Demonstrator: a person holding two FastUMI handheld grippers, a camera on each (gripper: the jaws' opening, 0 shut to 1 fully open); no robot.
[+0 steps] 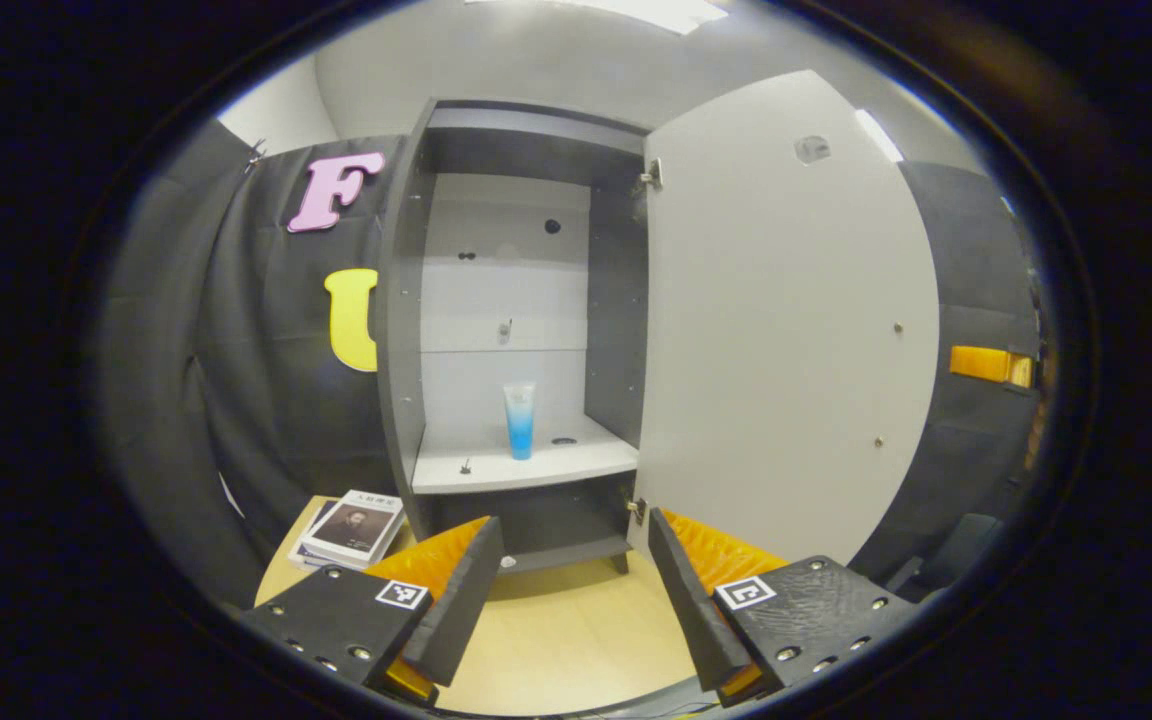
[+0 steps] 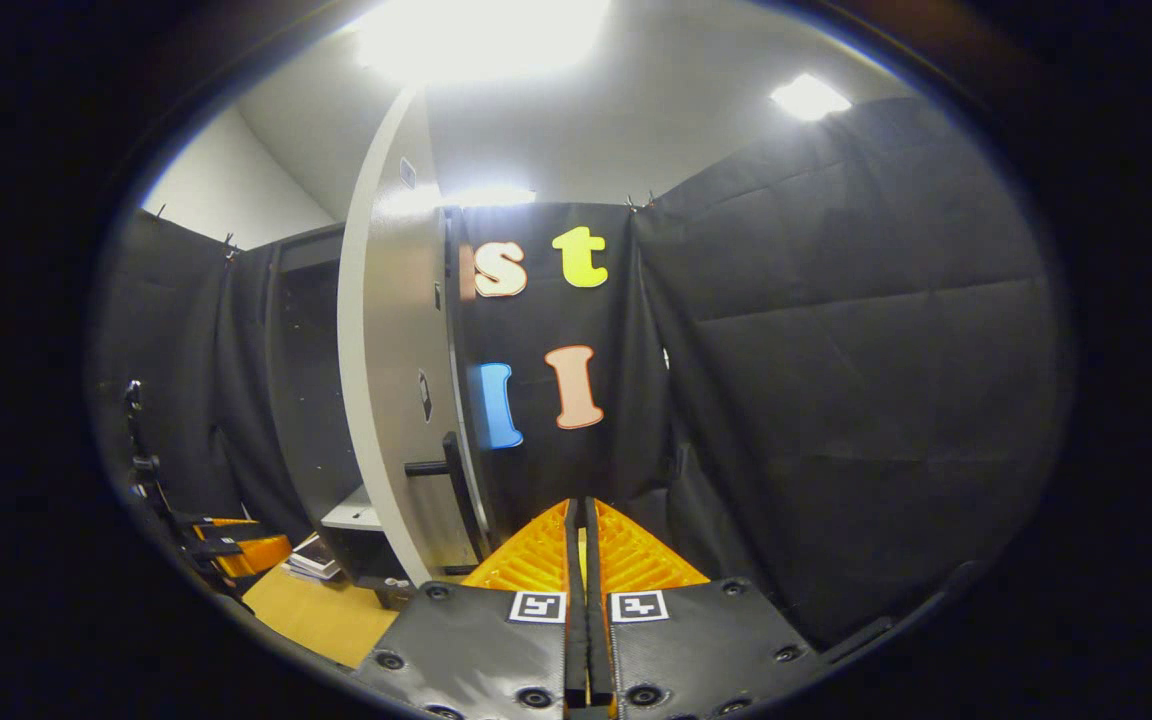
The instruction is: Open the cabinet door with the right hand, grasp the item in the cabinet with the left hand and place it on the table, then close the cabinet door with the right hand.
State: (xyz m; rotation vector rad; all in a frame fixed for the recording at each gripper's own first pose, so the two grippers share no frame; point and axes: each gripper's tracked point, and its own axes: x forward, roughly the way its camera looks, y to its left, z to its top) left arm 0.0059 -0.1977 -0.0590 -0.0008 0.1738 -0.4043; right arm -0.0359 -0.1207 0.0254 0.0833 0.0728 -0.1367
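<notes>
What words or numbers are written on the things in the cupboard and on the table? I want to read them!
Blue tube on the cabinet shelf: print too small to read.
Magazine on the table: cover text too blurred to read.
Square markers on the left gripper: black-and-white patterns, no words.
Nothing can be quoted.

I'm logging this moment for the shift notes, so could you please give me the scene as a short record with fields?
cabinet door: swung open, handle on its outer face
item: blue tube, upright on the cabinet shelf
left tool: open, facing the tube, apart from it
right tool: shut on nothing, beside the door's handle edge, not touching
table: stack of books left of the cabinet
task stage: door open, tube not yet grasped
</notes>
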